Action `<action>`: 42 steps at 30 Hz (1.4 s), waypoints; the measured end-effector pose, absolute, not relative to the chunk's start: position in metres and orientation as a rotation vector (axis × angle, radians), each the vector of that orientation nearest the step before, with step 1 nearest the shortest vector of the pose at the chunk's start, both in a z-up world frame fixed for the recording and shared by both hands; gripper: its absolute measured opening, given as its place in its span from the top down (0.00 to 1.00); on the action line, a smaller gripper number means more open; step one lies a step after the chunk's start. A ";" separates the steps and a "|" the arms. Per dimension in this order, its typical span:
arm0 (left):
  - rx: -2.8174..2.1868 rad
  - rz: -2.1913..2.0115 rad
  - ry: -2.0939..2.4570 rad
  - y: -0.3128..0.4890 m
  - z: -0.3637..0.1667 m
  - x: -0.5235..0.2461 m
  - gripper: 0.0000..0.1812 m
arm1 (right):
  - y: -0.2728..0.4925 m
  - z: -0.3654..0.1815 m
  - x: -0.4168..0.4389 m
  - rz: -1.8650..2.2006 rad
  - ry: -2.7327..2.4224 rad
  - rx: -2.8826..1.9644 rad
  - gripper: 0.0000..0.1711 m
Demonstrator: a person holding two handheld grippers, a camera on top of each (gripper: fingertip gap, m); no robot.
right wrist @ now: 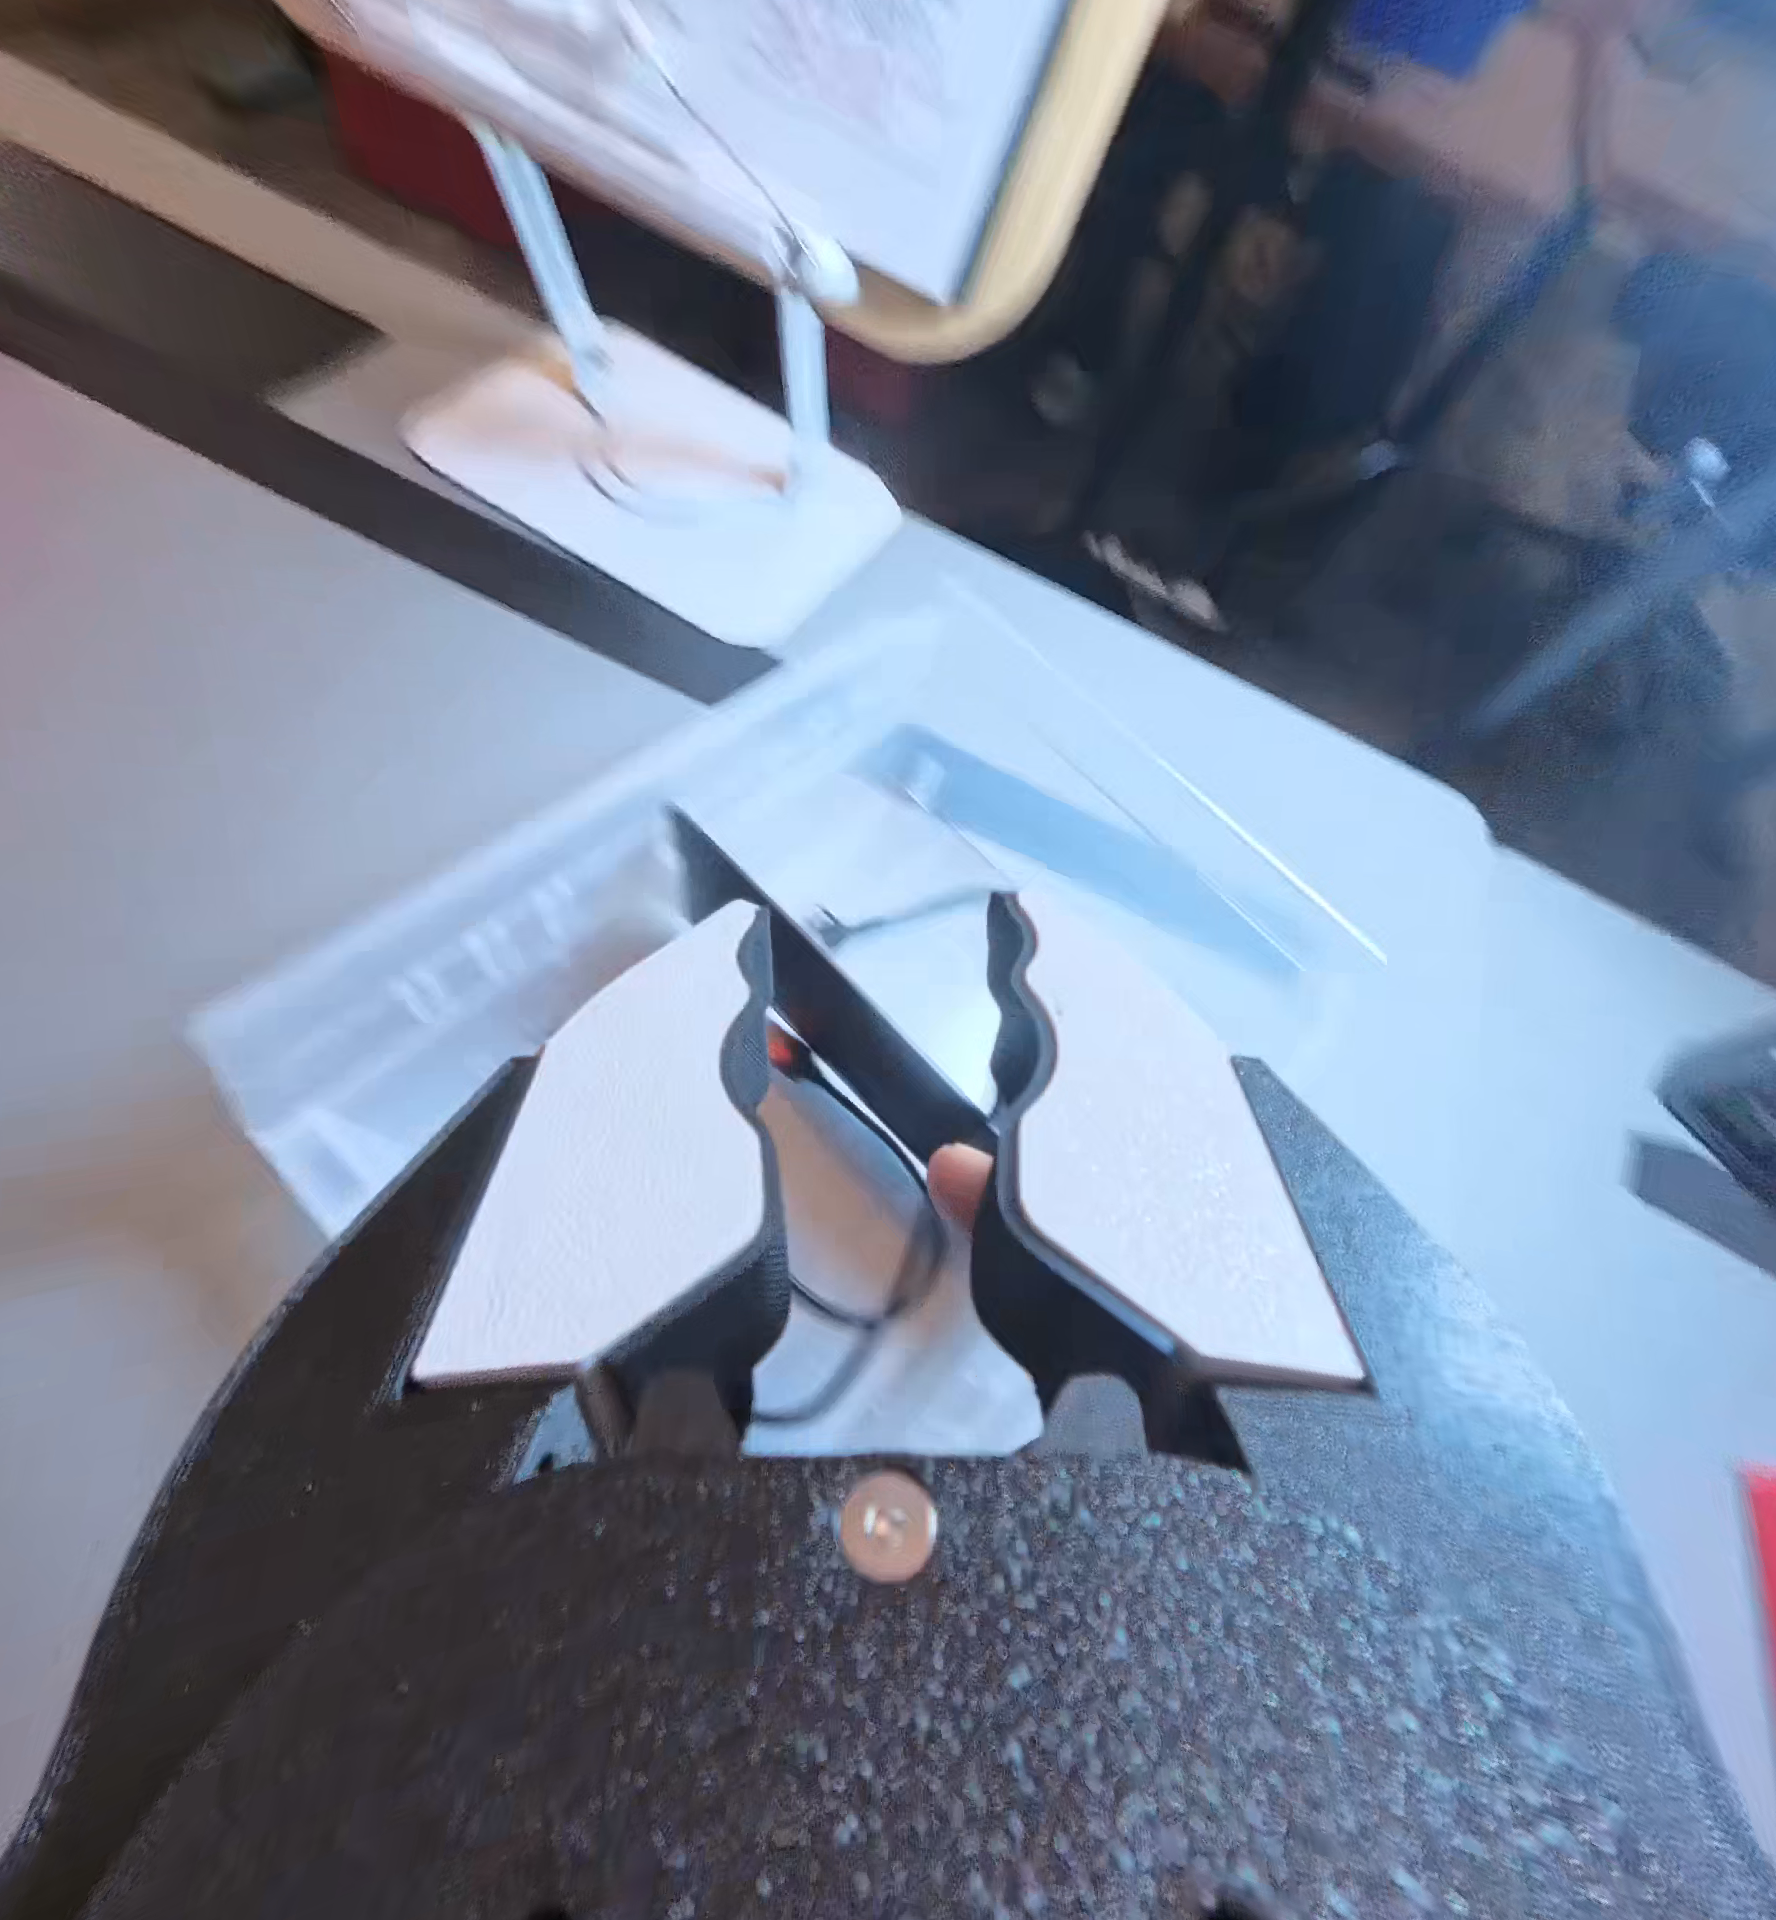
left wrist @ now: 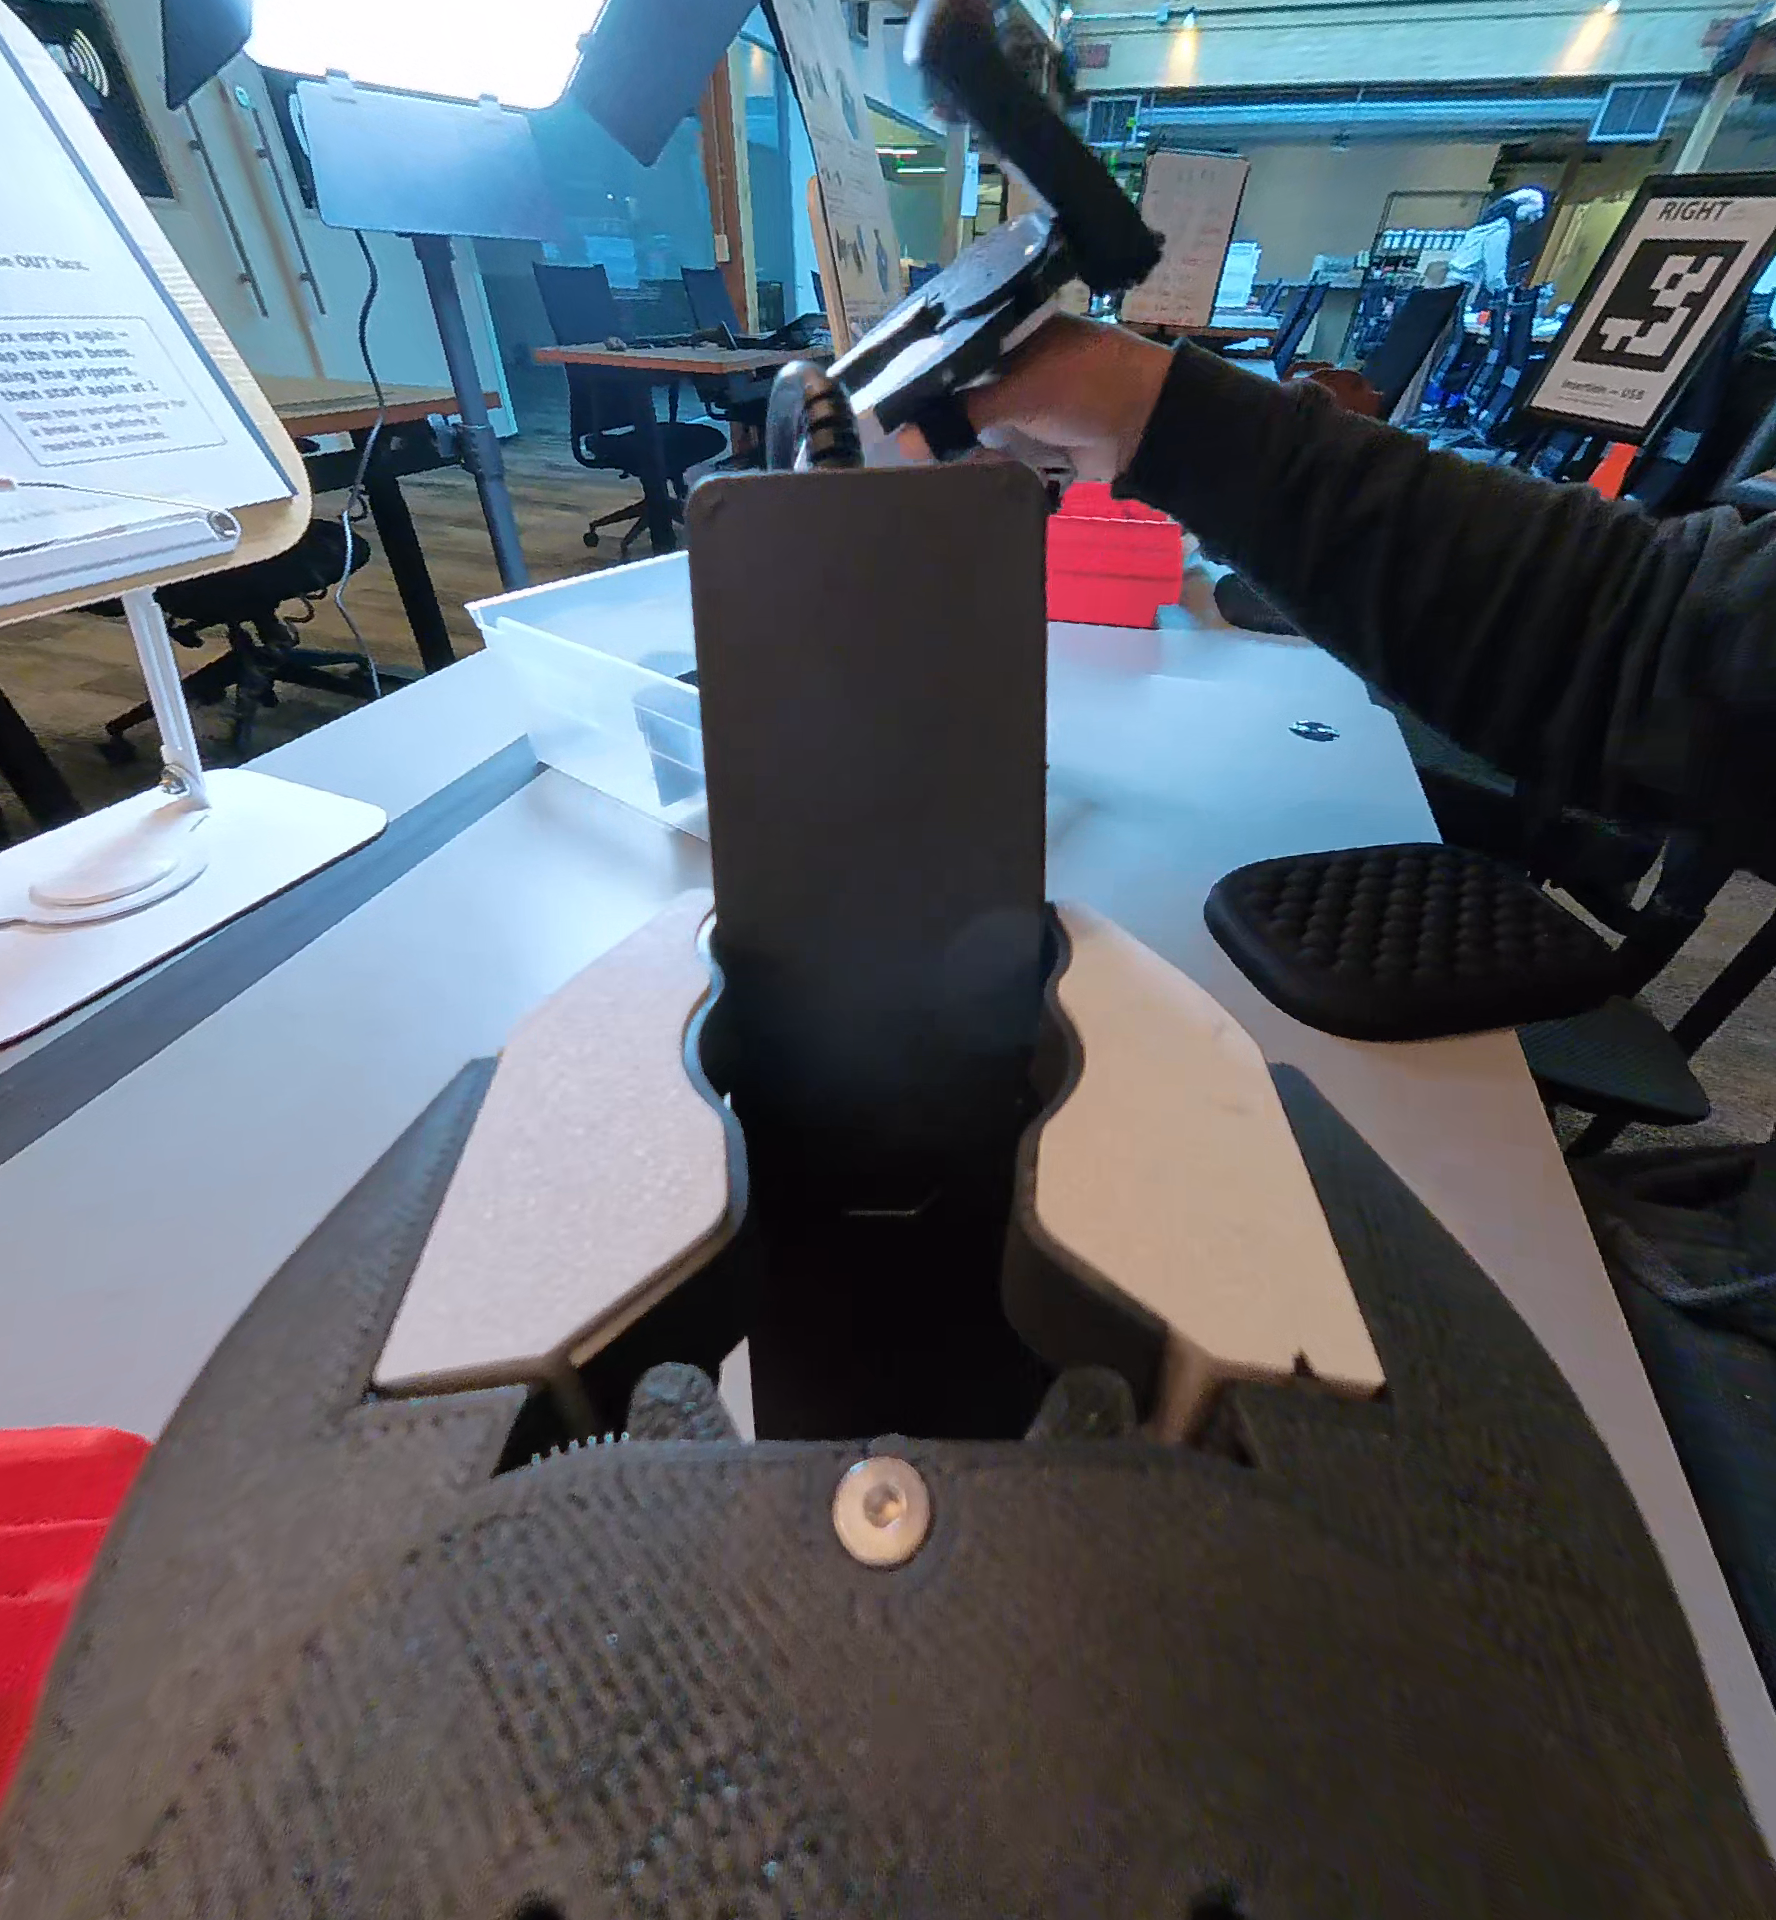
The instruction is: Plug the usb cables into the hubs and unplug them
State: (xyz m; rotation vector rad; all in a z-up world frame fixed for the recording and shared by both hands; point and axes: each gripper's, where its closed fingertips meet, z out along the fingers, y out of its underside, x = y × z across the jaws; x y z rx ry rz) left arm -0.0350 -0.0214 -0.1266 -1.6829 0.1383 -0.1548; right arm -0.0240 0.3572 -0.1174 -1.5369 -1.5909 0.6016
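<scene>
Left claw [left wrist: 879, 997] closed on the flat black hub [left wrist: 868, 686], held upright above the counter [left wrist: 1227, 727]. Right claw [right wrist: 889, 997] parted, empty, over the clear tray [right wrist: 427, 997]. Hub judged rigid, light, smooth; grip its edges

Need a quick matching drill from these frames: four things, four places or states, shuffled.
Things:
1. black slab
2. clear tray
3. white stand base
4. black armrest

Places or states (left wrist view):
A. on the table at the left, carrying a tilted sheet
B. at the table's right edge
C. upright, clamped in the left gripper
D. on the table beyond the slab

Pairs: 1-C, 2-D, 3-A, 4-B
</scene>
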 end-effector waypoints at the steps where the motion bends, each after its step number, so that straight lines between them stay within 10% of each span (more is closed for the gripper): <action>1: -1.682 -0.156 0.146 -0.021 -0.126 -0.033 0.69 | 0.373 -0.132 -0.019 0.488 -1.611 -1.593 0.77; 7: -1.694 -0.166 0.166 -0.017 -0.129 -0.026 0.69 | 0.406 -0.211 -0.014 -0.055 -1.847 -1.657 0.78; 9: -1.695 -0.171 0.164 -0.017 -0.131 -0.026 0.69 | 0.394 -0.210 -0.025 -0.015 -1.905 -1.576 0.92; 16: -1.654 -0.255 0.141 -0.017 -0.128 -0.027 0.69 | 0.278 -0.225 -0.019 0.241 -2.381 -1.078 0.88; 19: -1.600 -0.327 0.150 -0.020 -0.121 -0.022 0.69 | 0.233 -0.196 -0.026 0.502 -2.284 -0.996 0.68; 25: -1.511 -0.435 0.165 -0.025 -0.107 -0.015 0.69 | 0.065 -0.073 0.022 1.441 -2.062 -0.559 0.83; 42: -1.614 -0.361 0.402 -0.027 -0.131 0.014 0.69 | -0.036 -0.149 -0.007 1.137 -2.358 -0.513 0.91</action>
